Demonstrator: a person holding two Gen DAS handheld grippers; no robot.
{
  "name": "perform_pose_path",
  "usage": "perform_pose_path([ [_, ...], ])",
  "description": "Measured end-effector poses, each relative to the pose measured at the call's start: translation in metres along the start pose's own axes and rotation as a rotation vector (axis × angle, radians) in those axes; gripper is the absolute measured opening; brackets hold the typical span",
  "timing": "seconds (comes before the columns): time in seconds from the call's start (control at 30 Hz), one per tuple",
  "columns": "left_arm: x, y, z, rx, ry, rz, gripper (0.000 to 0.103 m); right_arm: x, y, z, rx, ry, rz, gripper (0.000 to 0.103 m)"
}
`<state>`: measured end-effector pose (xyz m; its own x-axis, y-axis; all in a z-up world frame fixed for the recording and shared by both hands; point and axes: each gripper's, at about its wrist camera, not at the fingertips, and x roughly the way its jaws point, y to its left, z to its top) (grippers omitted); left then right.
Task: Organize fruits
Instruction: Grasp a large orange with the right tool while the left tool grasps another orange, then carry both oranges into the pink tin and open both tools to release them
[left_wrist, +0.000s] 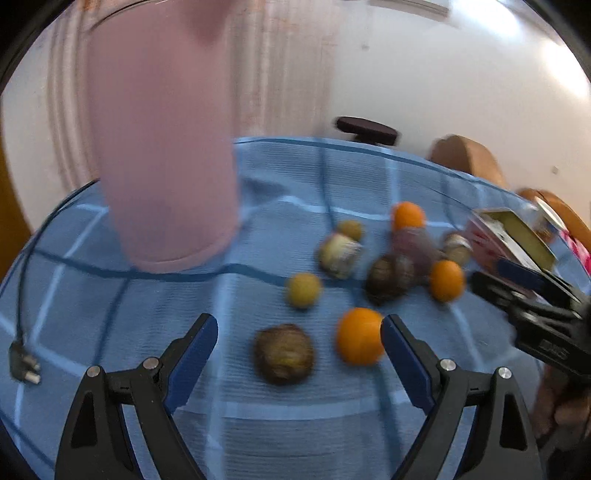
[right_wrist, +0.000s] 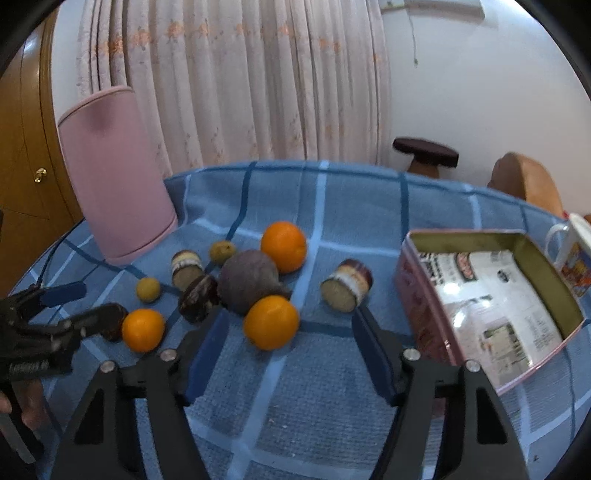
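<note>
Tongs (right_wrist: 286, 332) tilted down over orange (right_wrist: 271, 322)

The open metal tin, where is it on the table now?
In the right wrist view the tin lies on the blue cloth at the right, beside a white mug, right of the fruits.

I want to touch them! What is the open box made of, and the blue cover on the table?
The open box looks like thin painted metal, a tin: its walls are shiny and its printed bottom shows bright glints. The blue cover looks like woven cloth, soft and matte, with fine ribs, a check pattern and wrinkles.
</note>
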<state>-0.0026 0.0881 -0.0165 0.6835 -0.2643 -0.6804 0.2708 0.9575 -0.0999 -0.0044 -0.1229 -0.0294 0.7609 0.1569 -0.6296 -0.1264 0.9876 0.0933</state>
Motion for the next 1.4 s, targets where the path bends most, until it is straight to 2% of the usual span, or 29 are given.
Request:
perform_pose_path([
  [0.1, 0.003, -0.014, -0.002, 0.041, 0.011, -0.015, 0.091, 0.012, -0.002, 0.001, 0.020, 0.053, 0.026, 0.062],
  [0.17, 0.006, -0.019, -0.003, 0.054, 0.023, -0.024, 0.091, 0.018, -0.002, 0.002, 0.031, 0.078, 0.041, 0.062],
  [0.3, 0.012, -0.026, 0.000, 0.075, 0.036, -0.009, 0.091, 0.033, 0.001, 0.003, 0.034, 0.140, 0.046, 0.056],
  [0.47, 0.019, -0.034, 0.000, 0.107, 0.034, 0.061, 0.087, 0.043, -0.001, 0.004, 0.052, 0.177, 0.065, 0.051],
  [0.57, 0.021, -0.039, 0.001, 0.126, 0.031, 0.120, 0.075, 0.044, 0.001, 0.004, 0.037, 0.180, 0.070, 0.042],
  [0.6, 0.021, -0.039, 0.001, 0.130, 0.026, 0.135, 0.068, 0.044, 0.003, 0.005, 0.029, 0.181, 0.063, 0.042],
  [0.63, 0.019, -0.039, 0.001, 0.130, 0.016, 0.130, 0.062, 0.043, 0.005, 0.004, 0.020, 0.181, 0.056, 0.042],
  [0.7, 0.017, -0.040, 0.001, 0.131, 0.005, 0.108, 0.044, 0.041, 0.007, 0.004, 0.014, 0.180, 0.053, 0.041],
  [0.73, 0.018, -0.041, 0.001, 0.132, 0.010, 0.084, 0.034, 0.040, 0.007, 0.003, 0.019, 0.176, 0.053, 0.041],
  [0.77, 0.019, -0.042, 0.001, 0.128, 0.020, 0.065, 0.034, 0.038, 0.005, 0.003, 0.023, 0.169, 0.054, 0.041],
  [0.87, 0.018, -0.045, 0.000, 0.131, 0.013, 0.082, 0.034, 0.027, 0.005, 0.002, 0.017, 0.119, 0.040, 0.041],
  [0.93, 0.015, -0.042, 0.001, 0.106, 0.000, 0.060, 0.034, 0.018, 0.006, 0.003, 0.001, 0.073, 0.013, 0.041],
  [1.1, -0.001, -0.032, 0.004, 0.003, -0.114, 0.025, 0.034, -0.001, 0.014, 0.006, -0.056, -0.034, -0.048, 0.041],
  [1.23, -0.014, -0.040, 0.005, -0.003, -0.225, 0.055, 0.034, -0.017, 0.015, 0.010, -0.074, -0.107, -0.077, 0.041],
  [1.4, -0.014, -0.049, 0.009, -0.044, -0.265, 0.076, 0.034, -0.028, 0.013, 0.013, -0.090, -0.157, -0.104, 0.041],
])
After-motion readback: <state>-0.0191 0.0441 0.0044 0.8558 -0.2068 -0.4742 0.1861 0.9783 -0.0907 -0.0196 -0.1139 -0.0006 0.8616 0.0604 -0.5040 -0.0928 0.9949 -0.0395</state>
